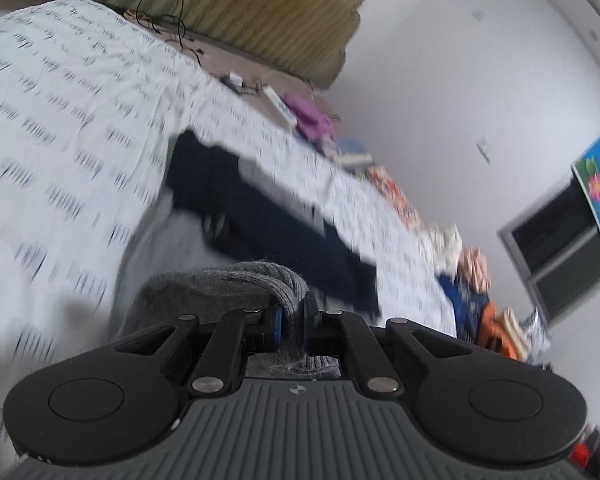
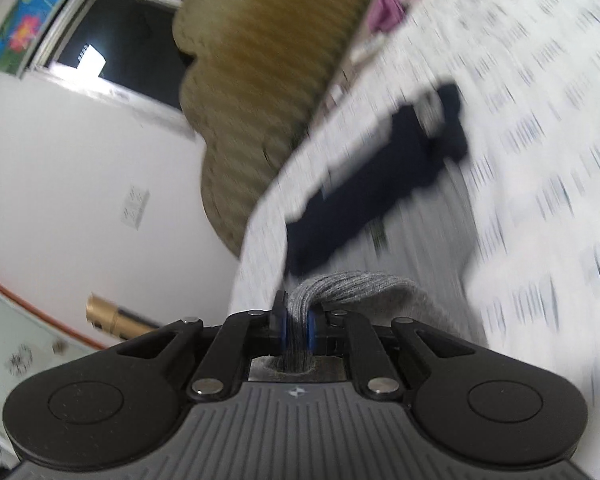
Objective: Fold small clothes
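Note:
A grey knitted garment (image 1: 228, 284) is bunched between the blue pads of my left gripper (image 1: 294, 320), which is shut on its edge. In the right wrist view the same grey knit (image 2: 352, 286) is pinched by my right gripper (image 2: 298, 326), also shut on it. The cloth hangs lifted above the bed. A dark navy garment (image 1: 268, 216) with a grey strip lies flat on the white printed bedsheet (image 1: 60, 120) beyond both grippers, also seen as the navy garment (image 2: 380, 184) in the right wrist view. Both pictures are blurred by motion.
An olive padded headboard (image 1: 260, 12) stands behind the bed. On the ledge beside the bed lie a purple cloth (image 1: 308, 116), books and a pile of coloured clothes (image 1: 476, 280). A dark window (image 2: 112, 36) and a white wall (image 2: 80, 160) lie to the left in the right wrist view.

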`<state>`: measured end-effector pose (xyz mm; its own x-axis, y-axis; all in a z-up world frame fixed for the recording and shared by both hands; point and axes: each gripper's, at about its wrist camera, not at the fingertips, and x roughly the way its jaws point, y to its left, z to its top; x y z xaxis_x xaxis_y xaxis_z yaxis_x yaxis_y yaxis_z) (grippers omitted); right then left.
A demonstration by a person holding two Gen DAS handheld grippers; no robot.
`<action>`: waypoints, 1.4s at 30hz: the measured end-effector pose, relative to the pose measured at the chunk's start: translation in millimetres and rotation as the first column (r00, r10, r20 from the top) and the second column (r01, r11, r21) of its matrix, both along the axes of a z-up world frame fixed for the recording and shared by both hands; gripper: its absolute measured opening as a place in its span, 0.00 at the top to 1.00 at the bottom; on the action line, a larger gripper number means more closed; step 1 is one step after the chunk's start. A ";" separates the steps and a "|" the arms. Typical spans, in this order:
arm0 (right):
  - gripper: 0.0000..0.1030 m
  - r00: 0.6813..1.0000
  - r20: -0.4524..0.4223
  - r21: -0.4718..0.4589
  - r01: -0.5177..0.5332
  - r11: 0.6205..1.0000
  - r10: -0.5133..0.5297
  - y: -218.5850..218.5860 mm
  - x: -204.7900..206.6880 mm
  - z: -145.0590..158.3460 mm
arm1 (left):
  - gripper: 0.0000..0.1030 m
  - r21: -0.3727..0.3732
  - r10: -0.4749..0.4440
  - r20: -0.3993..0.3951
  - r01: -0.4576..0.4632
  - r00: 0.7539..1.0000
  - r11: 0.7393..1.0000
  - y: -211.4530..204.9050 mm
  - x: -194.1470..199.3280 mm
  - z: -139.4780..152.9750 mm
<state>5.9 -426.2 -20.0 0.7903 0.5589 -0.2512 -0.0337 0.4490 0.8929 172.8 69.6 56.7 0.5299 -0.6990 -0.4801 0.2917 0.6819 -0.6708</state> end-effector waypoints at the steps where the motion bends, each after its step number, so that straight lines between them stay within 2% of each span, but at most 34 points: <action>1: 0.91 1.000 0.011 0.009 0.010 1.000 -0.010 -2.3 18.6 1.2 | 0.93 0.000 0.003 -0.001 -0.003 1.000 1.000 -7.8 19.6 1.0; 7: 0.91 0.998 0.001 0.013 0.064 0.998 -0.064 -30.3 132.4 -7.2 | 0.93 0.111 0.039 0.055 -0.045 0.998 0.993 -64.9 126.1 4.6; 10: 0.91 0.995 -0.043 0.002 0.087 0.996 -0.087 -43.9 187.7 -21.8 | 0.92 0.132 0.091 0.035 -0.095 0.995 0.987 -82.7 177.7 -7.3; 11: 0.91 0.985 -0.074 -0.006 0.156 0.988 -0.156 -50.4 204.6 -29.1 | 0.92 0.149 0.109 0.029 -0.112 0.994 0.982 -87.7 192.1 -14.3; 12: 0.91 0.980 -0.105 0.001 0.167 0.986 -0.166 -57.2 220.7 -39.4 | 0.92 0.174 0.129 0.006 -0.128 0.992 0.976 -92.9 207.0 -25.0; 14: 0.91 0.967 -0.168 0.015 0.197 0.980 -0.192 -62.8 239.2 -63.3 | 0.92 0.215 0.151 -0.043 -0.138 0.988 0.967 -101.5 227.4 -44.9; 16: 0.91 0.959 -0.202 -0.001 0.202 0.979 -0.198 -63.3 249.5 -78.2 | 0.92 0.253 0.145 -0.042 -0.130 0.989 0.959 -107.9 234.7 -58.5; 19: 0.91 0.964 -0.192 0.023 0.194 0.981 -0.186 -61.2 251.5 -86.5 | 0.91 0.250 0.154 -0.031 -0.141 0.988 0.958 -111.2 248.4 -62.1; 20: 0.89 0.965 -0.183 0.036 0.199 0.979 -0.189 -63.5 253.4 -86.7 | 0.87 0.238 0.170 -0.015 -0.162 0.985 0.958 -110.5 255.4 -59.7; 21: 0.88 0.965 -0.167 0.054 0.214 0.975 -0.202 -67.5 254.7 -85.1 | 0.70 0.226 0.193 0.017 -0.192 0.981 0.955 -109.1 262.0 -58.2; 22: 0.87 0.962 -0.160 0.070 0.236 0.969 -0.223 -72.6 257.4 -86.2 | 0.64 0.232 0.192 0.056 -0.200 0.980 0.952 -109.5 266.4 -58.6; 23: 0.76 0.956 -0.174 0.077 0.254 0.964 -0.237 -76.6 260.3 -89.5 | 0.36 0.280 0.205 0.075 -0.218 0.976 0.935 -111.2 270.5 -60.4; 24: 0.62 0.946 -0.204 0.075 0.274 0.959 -0.254 -79.5 260.1 -92.3 | 0.16 0.337 0.247 0.067 -0.255 0.967 0.906 -110.8 273.2 -63.7; 25: 0.56 0.931 -0.239 0.062 0.297 0.953 -0.275 -80.6 261.9 -94.9 | 0.15 0.353 0.276 0.056 -0.278 0.959 0.894 -105.9 270.6 -67.2; 26: 0.48 0.928 -0.243 0.054 0.304 0.951 -0.282 -80.2 259.0 -95.9 | 0.18 0.328 0.272 0.058 -0.276 0.960 0.903 -98.5 265.1 -69.1; 27: 0.45 0.935 -0.222 0.057 0.295 0.954 -0.276 -78.2 253.2 -94.4 | 0.19 0.296 0.253 0.056 -0.258 0.966 0.920 -89.5 258.2 -69.3; 29: 0.42 0.944 -0.198 0.050 0.278 0.959 -0.264 -74.5 234.9 -84.1 | 0.18 0.264 0.257 0.053 -0.261 0.965 0.928 -69.9 238.2 -66.4; 31: 0.36 0.954 -0.150 0.016 0.263 0.965 -0.258 -68.7 202.9 -67.5 | 0.18 0.224 0.295 0.064 -0.301 0.953 0.927 -46.2 203.4 -65.6; 32: 0.26 0.958 -0.134 -0.010 0.253 0.967 -0.253 -64.1 188.0 -59.5 | 0.18 0.218 0.319 0.066 -0.325 0.946 0.920 -34.8 182.3 -66.1; 33: 0.24 0.962 -0.128 -0.041 0.240 0.970 -0.243 -57.9 169.9 -54.3 | 0.17 0.204 0.345 0.067 -0.352 0.936 0.914 -26.3 163.2 -68.3; 35: 0.24 0.966 -0.138 -0.110 0.203 0.973 -0.217 -41.2 129.0 -50.1 | 0.17 0.189 0.369 0.046 -0.371 0.928 0.909 -13.6 124.9 -74.3; 37: 0.24 0.962 -0.173 -0.168 0.181 0.969 -0.209 -21.8 89.9 -54.5 | 0.17 0.138 0.392 0.003 -0.389 0.920 0.911 -3.8 89.2 -85.1; 39: 0.24 0.954 -0.222 -0.174 0.164 0.971 -0.200 -4.0 62.9 -66.1 | 0.17 0.102 0.396 -0.067 -0.389 0.916 0.916 0.1 65.5 -99.4; 42: 0.24 0.948 -0.258 -0.139 0.156 0.978 -0.187 18.6 49.9 -81.7 | 0.16 0.079 0.385 -0.136 -0.377 0.913 0.923 -3.9 49.4 -119.8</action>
<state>55.9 -407.6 -101.7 0.7662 0.3755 -0.5214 0.2862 0.5271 0.8002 222.2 65.7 -63.1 0.6728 -0.4314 -0.6010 -0.0950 0.7553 -0.6485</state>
